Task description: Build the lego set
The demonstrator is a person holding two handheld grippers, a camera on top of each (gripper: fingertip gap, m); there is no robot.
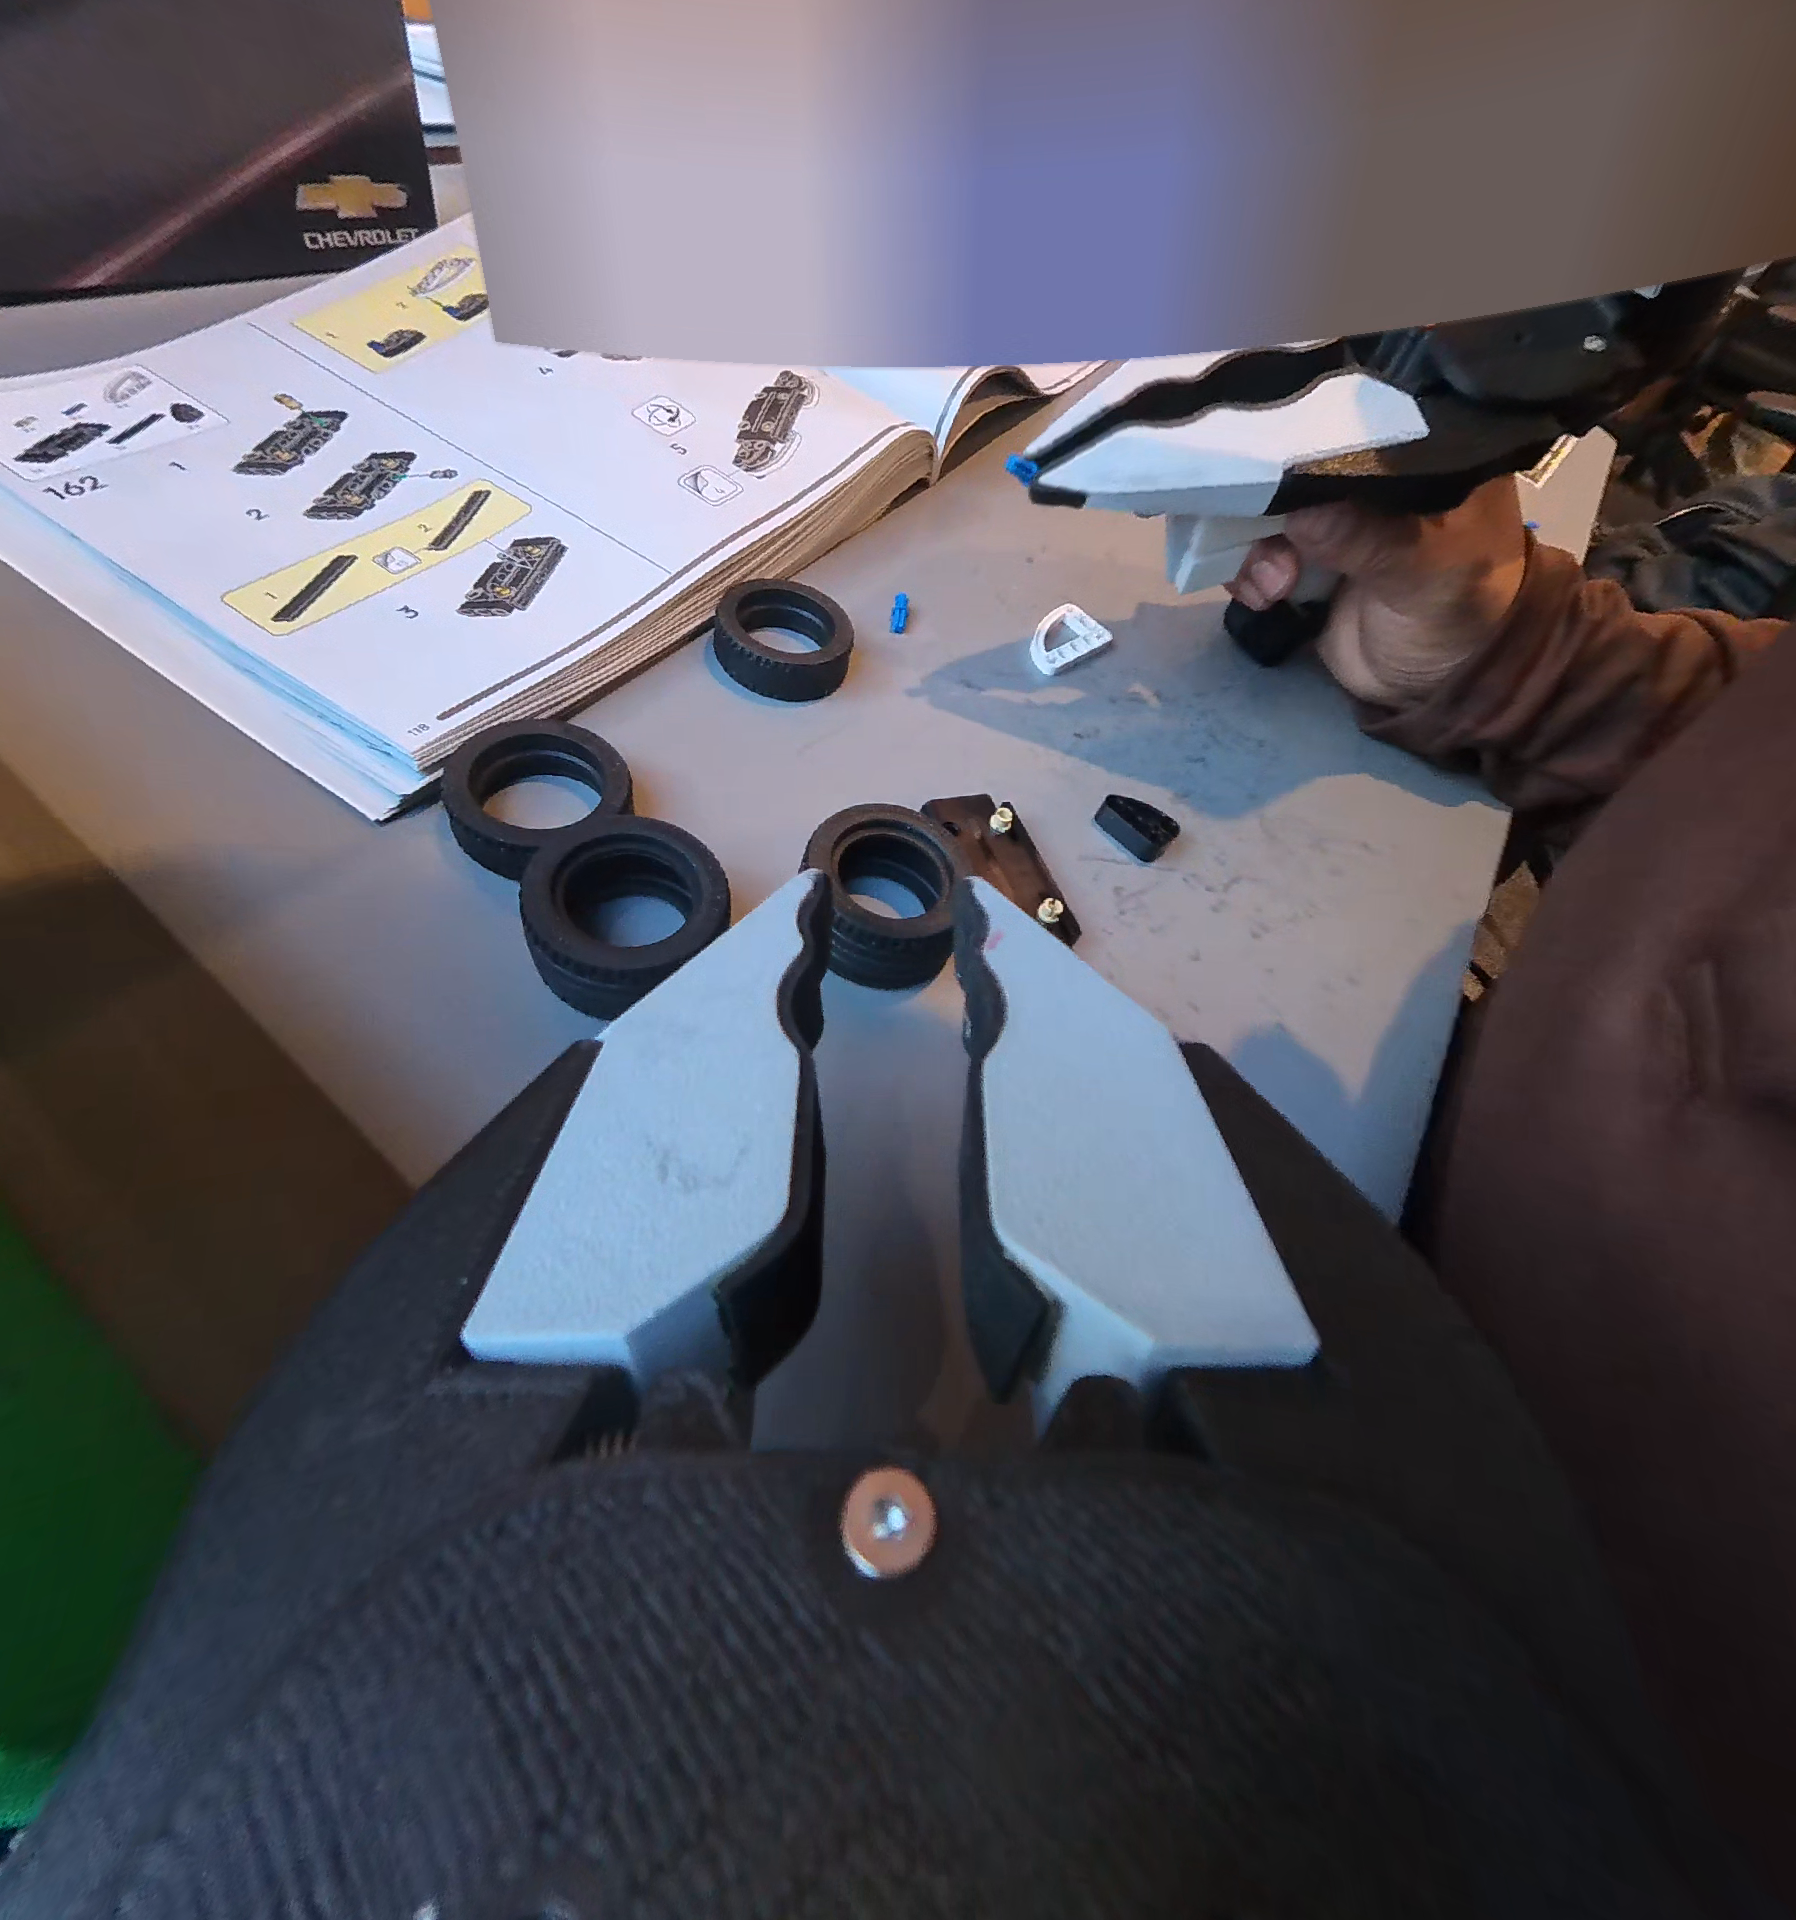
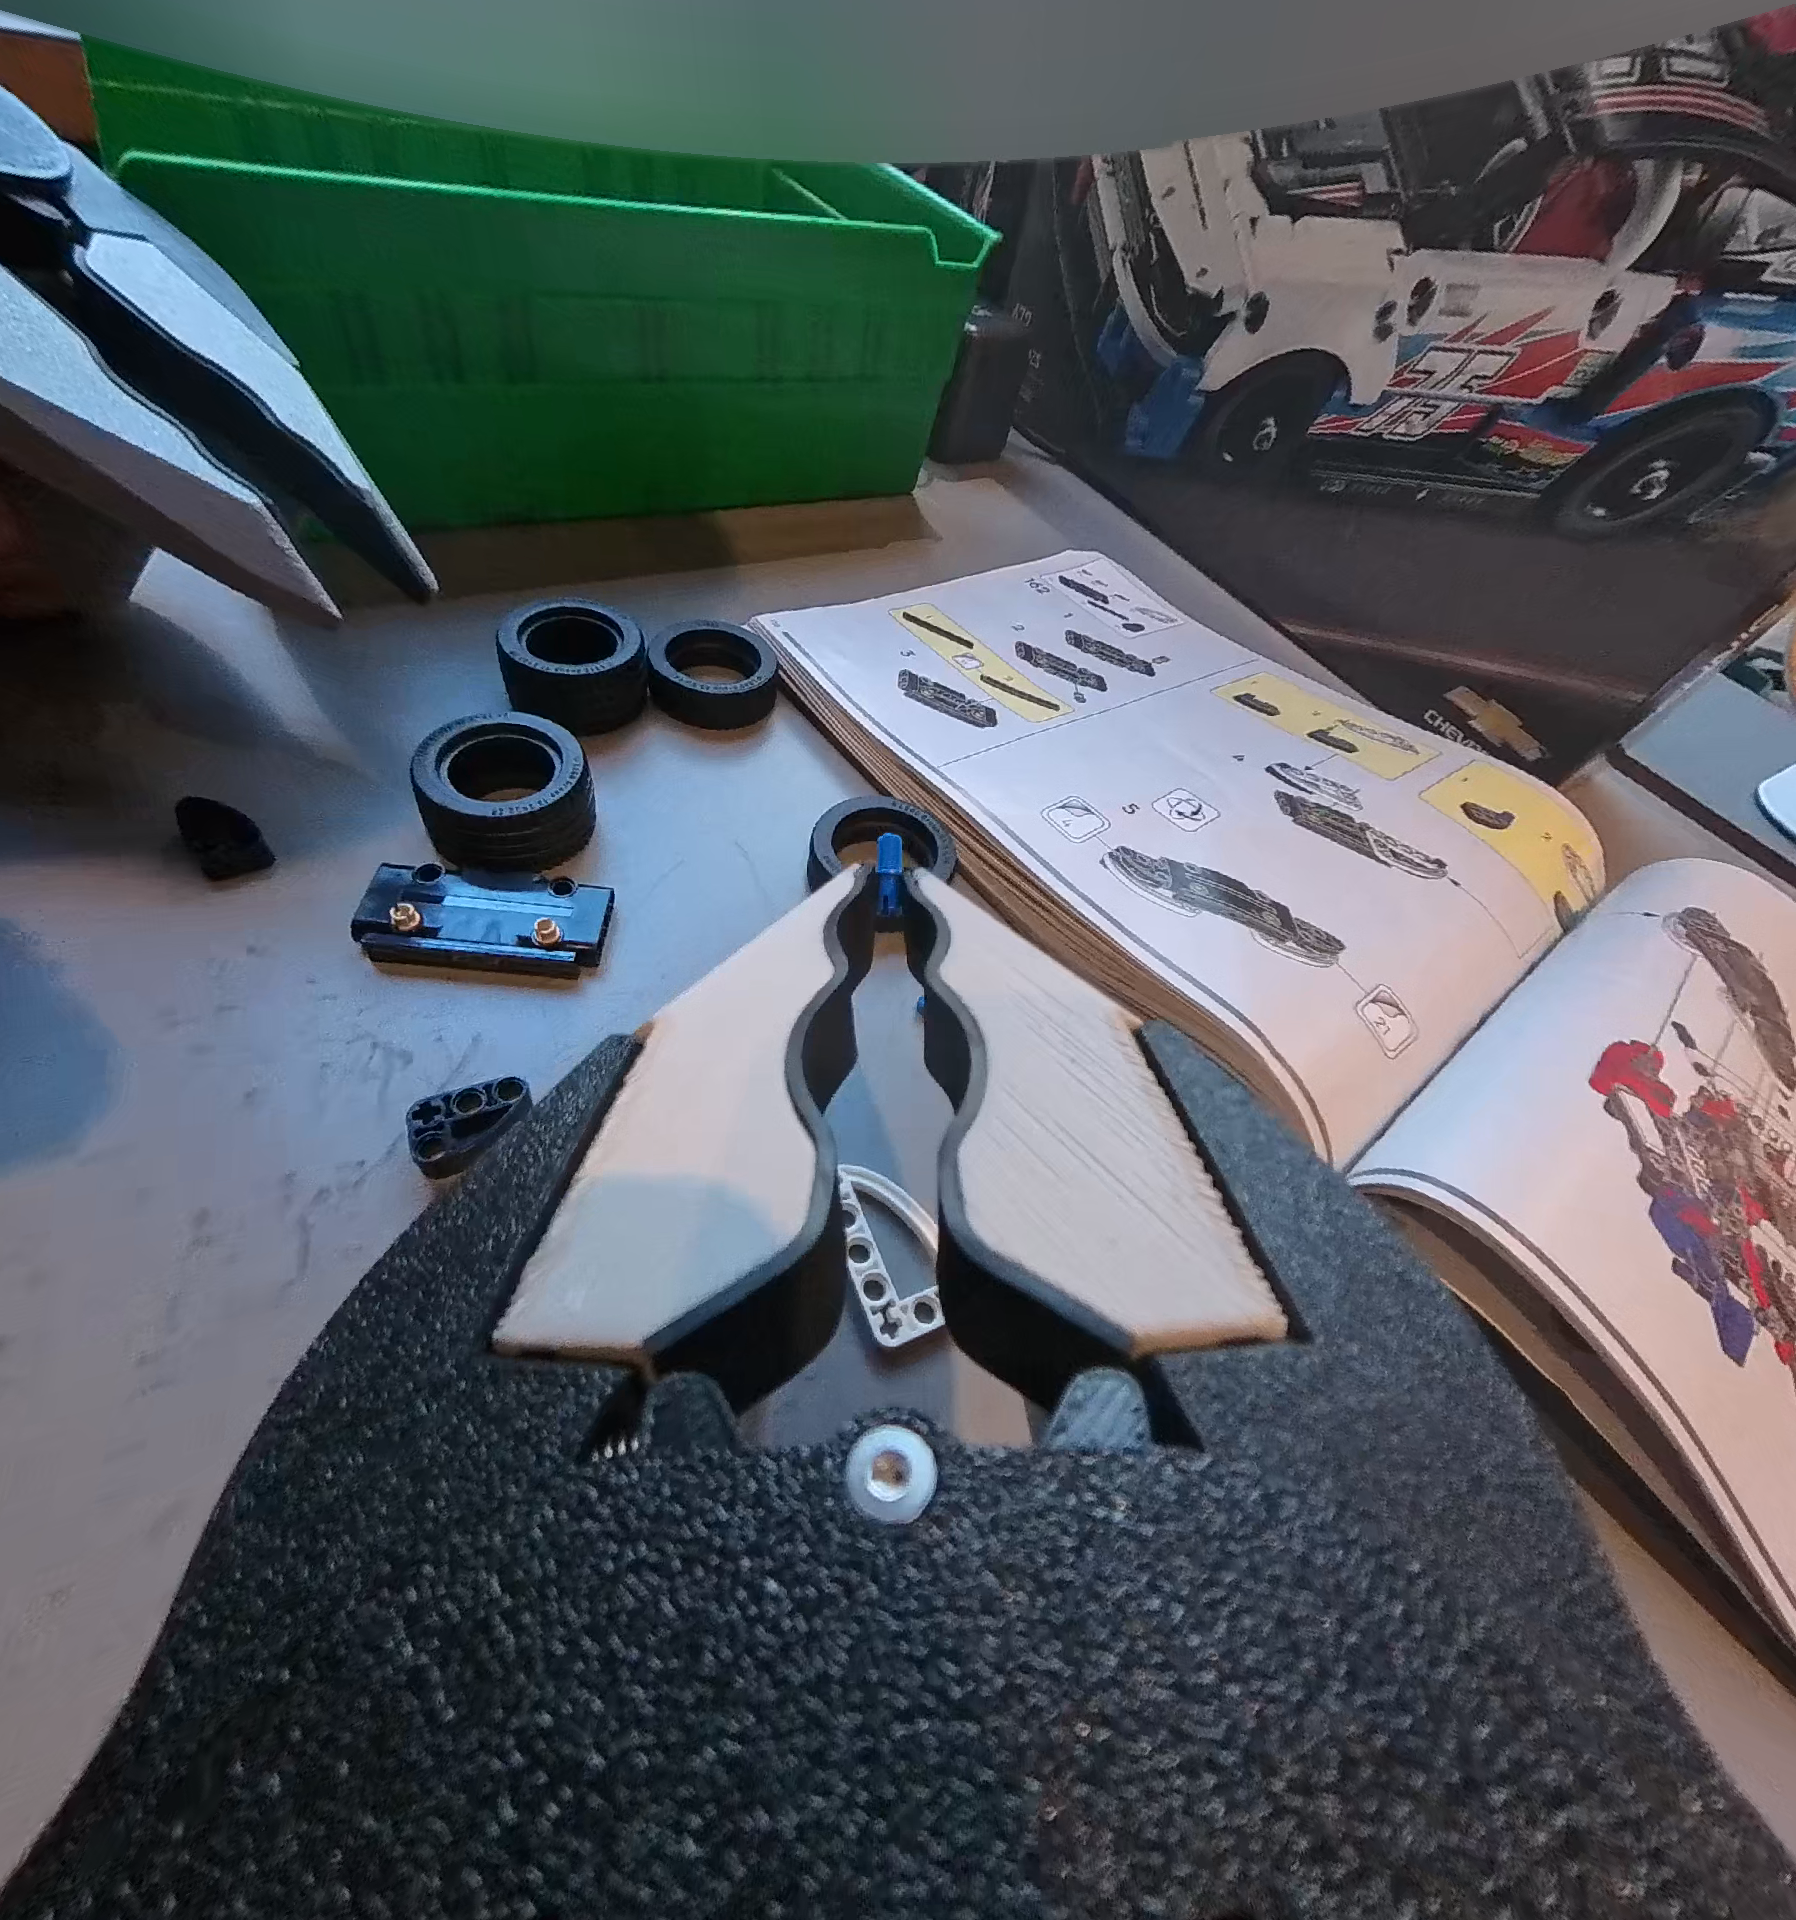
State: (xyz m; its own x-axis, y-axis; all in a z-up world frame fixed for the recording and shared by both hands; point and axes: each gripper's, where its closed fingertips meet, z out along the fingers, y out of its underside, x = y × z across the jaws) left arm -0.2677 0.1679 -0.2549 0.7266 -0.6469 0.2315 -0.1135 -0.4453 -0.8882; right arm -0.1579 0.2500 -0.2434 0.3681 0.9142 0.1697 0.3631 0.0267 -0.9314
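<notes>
My right gripper (image 2: 886,881) is shut on a small blue pin (image 2: 886,864) and holds it above the grey table; it also shows in the left wrist view (image 1: 1026,485), raised at the far right. My left gripper (image 1: 889,891) is open and empty, hovering over a black tyre (image 1: 878,940); in the right wrist view (image 2: 380,603) it hangs above the table at the left. A black plate with two tan pins (image 2: 483,920) lies flat near the tyres. A white curved piece (image 2: 889,1268) lies under my right gripper. A second blue pin (image 1: 899,613) lies loose.
Three more black tyres (image 1: 539,795) (image 1: 624,909) (image 1: 782,641) lie by the open instruction booklet (image 2: 1185,810). A small black curved piece (image 2: 224,836) and a black holed piece (image 2: 468,1122) lie on the table (image 2: 198,1299). A green bin (image 2: 561,343) and the set's box (image 2: 1445,312) stand behind. Some 15 centimeters of space lies between my two pairs of fingers. My left tips are about 20 centimeters from the white curved piece (image 2: 889,1268), my right tips only 8 centimeters. It is also in sight in the left wrist view (image 1: 1073,637).
</notes>
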